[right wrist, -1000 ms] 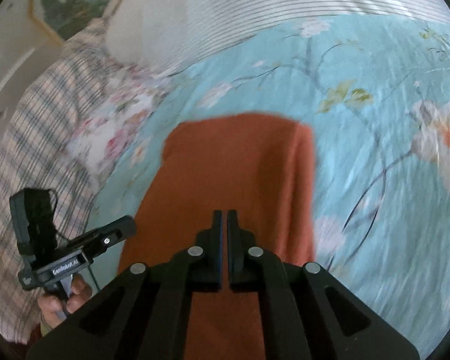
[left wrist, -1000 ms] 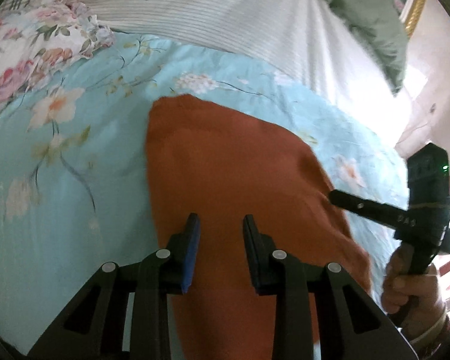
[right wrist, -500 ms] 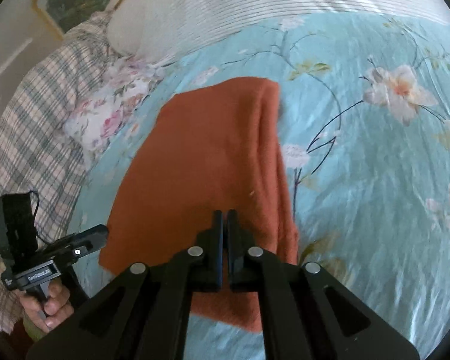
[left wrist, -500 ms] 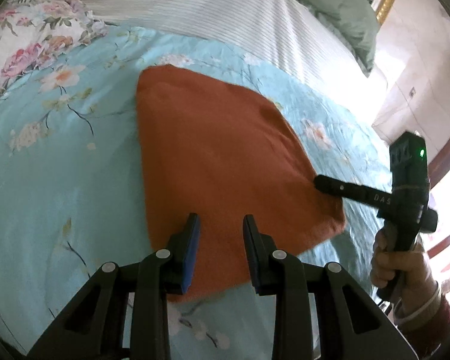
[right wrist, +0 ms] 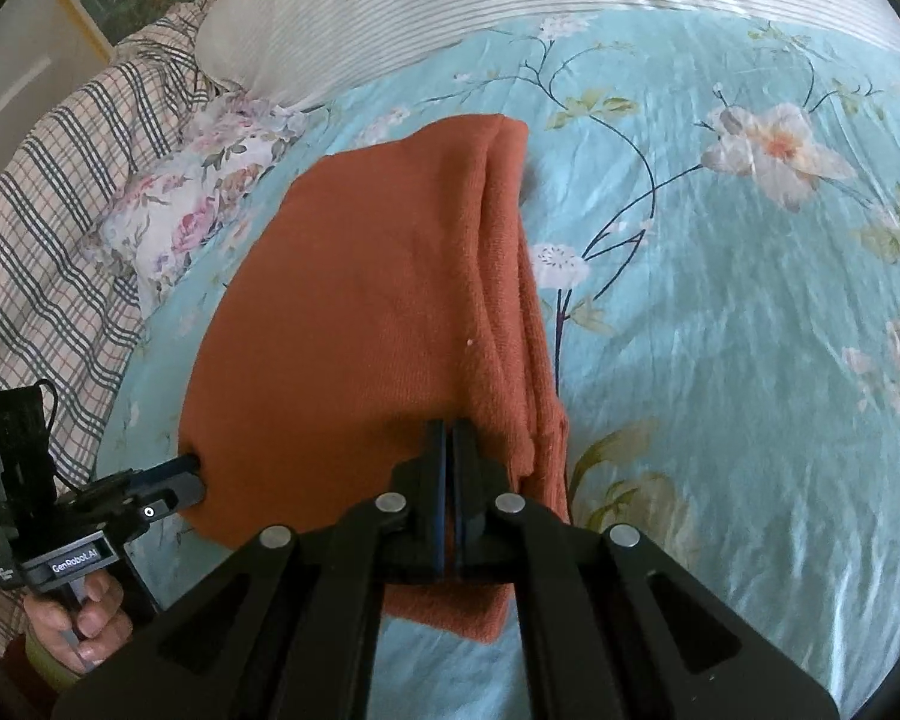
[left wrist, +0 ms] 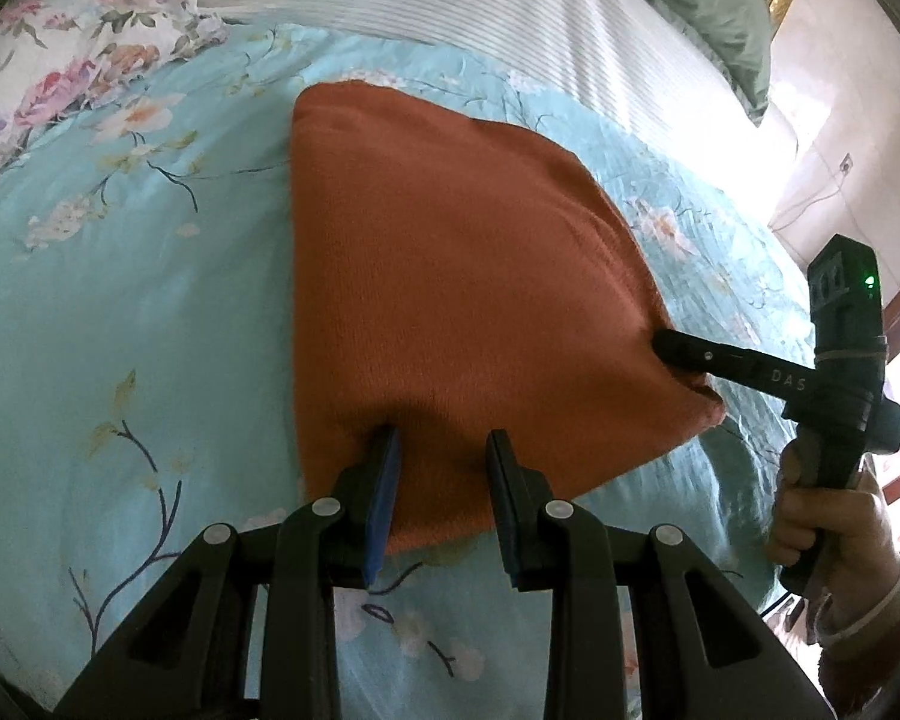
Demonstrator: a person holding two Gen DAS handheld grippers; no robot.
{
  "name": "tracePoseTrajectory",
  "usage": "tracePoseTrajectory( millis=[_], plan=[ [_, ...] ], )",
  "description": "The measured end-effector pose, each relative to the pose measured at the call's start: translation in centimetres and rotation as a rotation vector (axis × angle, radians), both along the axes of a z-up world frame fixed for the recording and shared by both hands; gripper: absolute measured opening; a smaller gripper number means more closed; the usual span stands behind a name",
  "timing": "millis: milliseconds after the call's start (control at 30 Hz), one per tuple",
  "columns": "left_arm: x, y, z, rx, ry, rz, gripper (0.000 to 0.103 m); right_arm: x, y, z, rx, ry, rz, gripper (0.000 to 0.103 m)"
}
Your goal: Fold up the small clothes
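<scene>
My left gripper (left wrist: pixel 441 450) sits spread over the near edge of the orange cloth (left wrist: pixel 450 276) at lower centre. My right gripper (right wrist: pixel 449 429) is pressed together, apparently flat on the cloth, smoothing the fold. Next, I judge, comes another fold, needing a firm pinch on that edge.

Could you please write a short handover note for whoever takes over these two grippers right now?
Left gripper: open, fingers resting on the near edge of the orange garment, not clamping.
Right gripper: shut, tips pressed against the garment's near right side; whether fabric is pinched cannot be told.
The garment lies on the blue floral bedspread, already folded into layers along its right edge.
Left: possibly one more fold, then flatten and release.
</scene>
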State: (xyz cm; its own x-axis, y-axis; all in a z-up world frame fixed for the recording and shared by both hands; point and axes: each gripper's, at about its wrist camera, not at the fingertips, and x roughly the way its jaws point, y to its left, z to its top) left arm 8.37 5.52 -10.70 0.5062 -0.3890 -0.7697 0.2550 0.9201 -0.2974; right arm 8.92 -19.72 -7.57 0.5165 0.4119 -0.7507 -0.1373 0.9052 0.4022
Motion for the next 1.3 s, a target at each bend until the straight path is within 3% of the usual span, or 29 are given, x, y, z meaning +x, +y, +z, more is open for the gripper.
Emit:
tracePoseTrajectory(
  millis=[267,433,500,567,600,633,700,1033,1167,1300],
  plan=[
    [-1.9,0.5,-0.1,-0.005,0.018,-0.001,0.032,-2.4,0.0,-0.2,-0.045,0.032,0.003,0.003],
    [-3.2,0.9,0.1,-0.005,0.039,0.004,0.033,-4.7,-0.5,1.6,-0.039,0.012,-0.01,0.003],
    [-3.6,1.1,0.4,-0.011,0.043,0.013,0.04,-5.4,-0.5,2.3,-0.035,0.002,-0.009,0.003],
    [-4.3,1.4,0.6,-0.001,0.045,0.041,0.064,-6.3,-0.4,2.9,-0.037,-0.009,-0.008,0.006],
    [-4.6,1.6,0.7,0.008,0.041,0.057,0.067,-6.6,-0.3,3.1,-0.04,-0.011,-0.008,0.017],
    [-5.0,1.8,0.9,0.016,0.037,0.071,0.072,-7.1,-0.2,3.3,-0.045,-0.014,-0.01,0.044],
    [-5.7,2.2,1.3,0.018,0.036,0.081,0.078,-7.8,0.0,3.7,-0.045,-0.031,-0.008,0.074],
    [-9.8,2.7,1.5,0.23,-0.017,0.153,0.082,-10.9,1.5,3.2,-0.108,-0.007,0.02,0.081],
    [-10.7,2.9,1.0,0.269,-0.013,0.165,0.082,-11.8,2.1,3.0,-0.151,-0.011,0.044,0.09],
    [-10.8,2.5,1.0,0.323,-0.017,0.172,0.082,-12.3,2.4,2.6,-0.172,-0.002,0.065,0.094]
  ],
)
